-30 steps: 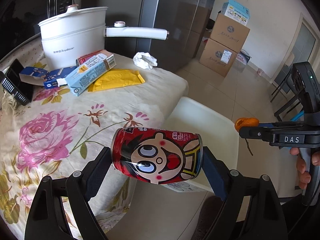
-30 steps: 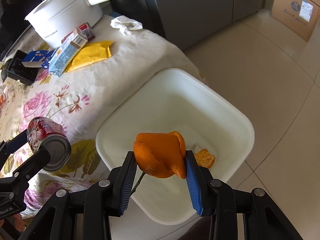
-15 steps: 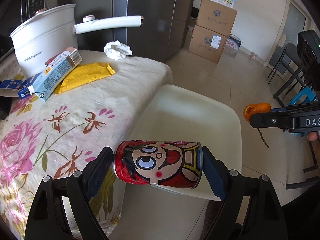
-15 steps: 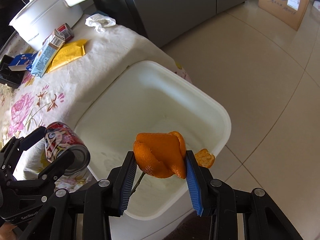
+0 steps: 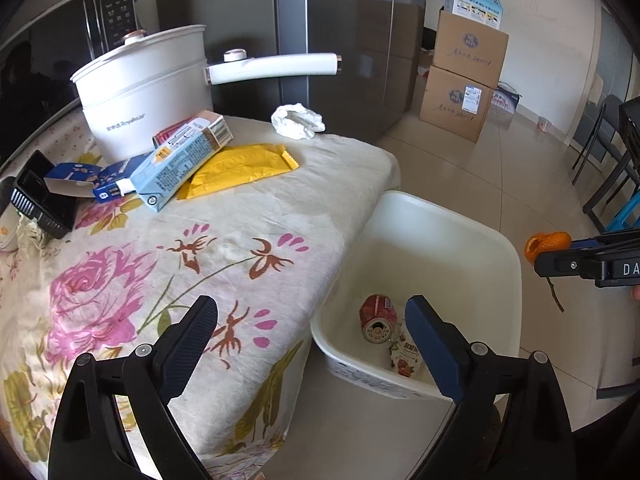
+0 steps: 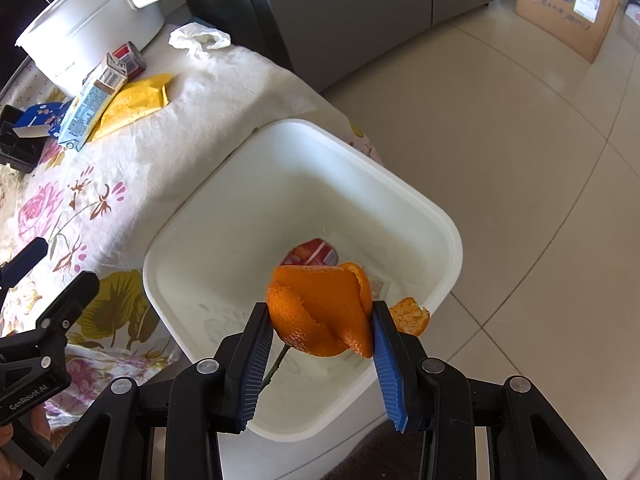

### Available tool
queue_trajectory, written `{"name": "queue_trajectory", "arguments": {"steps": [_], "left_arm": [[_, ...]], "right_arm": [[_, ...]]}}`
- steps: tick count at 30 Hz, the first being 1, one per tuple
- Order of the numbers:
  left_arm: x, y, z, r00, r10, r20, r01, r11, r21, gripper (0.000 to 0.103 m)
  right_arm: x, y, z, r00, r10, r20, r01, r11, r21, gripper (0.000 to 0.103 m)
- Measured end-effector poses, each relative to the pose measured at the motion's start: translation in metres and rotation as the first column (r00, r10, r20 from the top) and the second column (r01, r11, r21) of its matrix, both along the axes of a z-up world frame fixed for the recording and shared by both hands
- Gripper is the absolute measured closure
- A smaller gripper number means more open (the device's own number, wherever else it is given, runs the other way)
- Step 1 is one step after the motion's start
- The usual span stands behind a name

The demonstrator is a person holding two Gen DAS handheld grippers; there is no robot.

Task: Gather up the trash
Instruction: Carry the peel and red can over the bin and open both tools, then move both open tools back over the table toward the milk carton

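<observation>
Both tools tilt downward: left tool [image 5: 310, 316] just spread empty, right tool [image 6: 322, 326] pinching orange peel [image 6: 320, 308].

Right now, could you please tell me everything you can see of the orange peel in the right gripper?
The orange peel is a curled, glossy piece with a pitted skin, and a thin stem hangs below it. The right gripper is shut on it, blue pads against either side, above the white bin. A smaller flap juts out past the right pad.

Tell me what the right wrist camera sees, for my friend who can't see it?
The right tool grips a curled orange peel above a white plastic bin on the tiled floor, with a red drink can lying inside. Beside the bin, a flowery tablecloth holds a blue carton, a yellow wrapper and a white pot.
</observation>
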State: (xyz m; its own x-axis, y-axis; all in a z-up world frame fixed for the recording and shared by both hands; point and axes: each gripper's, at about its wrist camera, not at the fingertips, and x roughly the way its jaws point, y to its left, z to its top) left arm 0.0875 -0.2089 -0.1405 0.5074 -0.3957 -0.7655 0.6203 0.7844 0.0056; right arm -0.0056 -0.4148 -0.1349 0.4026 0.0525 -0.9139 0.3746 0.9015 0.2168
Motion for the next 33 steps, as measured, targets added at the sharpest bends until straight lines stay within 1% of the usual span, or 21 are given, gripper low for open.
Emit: {"name": "queue_trajectory", "arguments": {"steps": [5,9,11,12,13,16,23,33], "left_arm": [[0.003,0.021,0.011,0.999,0.048,0.014,-0.048,0.999,0.002,0.002],[0.003,0.034,0.018,0.997,0.069,0.023,-0.069,0.998,0.008,0.001],[0.002,0.04,0.021,0.996,0.08,0.027,-0.08,0.997,0.009,0.0],[0.002,0.043,0.023,0.996,0.084,0.027,-0.084,0.996,0.007,0.0],[0.002,0.046,0.024,0.996,0.088,0.026,-0.089,0.996,0.006,0.0],[0.003,0.056,0.029,0.994,0.103,0.025,-0.103,0.995,0.0,0.0],[0.006,0.079,0.037,0.989,0.144,0.022,-0.144,0.99,-0.007,0.0],[0.014,0.114,0.047,0.978,0.21,0.007,-0.21,0.978,-0.018,0.0]], "right_arm": [[0.005,0.009,0.0,1.0,0.018,-0.004,-0.018,1.0,-0.007,0.058],[0.01,0.015,0.001,1.0,0.027,-0.006,-0.027,1.0,-0.012,0.057],[0.012,0.017,0.002,1.0,0.027,0.001,-0.027,1.0,-0.006,0.045],[0.013,0.019,0.004,1.0,0.022,0.004,-0.022,1.0,-0.005,0.029],[0.014,0.02,0.006,1.0,0.016,0.013,-0.016,1.0,-0.008,0.02],[0.017,0.024,0.012,0.999,0.012,0.037,-0.012,1.0,-0.003,0.019],[0.029,0.039,0.02,0.999,0.015,0.049,-0.015,1.0,-0.003,0.017],[0.055,0.074,0.036,0.994,0.054,0.092,-0.053,0.999,-0.006,0.015]]}}
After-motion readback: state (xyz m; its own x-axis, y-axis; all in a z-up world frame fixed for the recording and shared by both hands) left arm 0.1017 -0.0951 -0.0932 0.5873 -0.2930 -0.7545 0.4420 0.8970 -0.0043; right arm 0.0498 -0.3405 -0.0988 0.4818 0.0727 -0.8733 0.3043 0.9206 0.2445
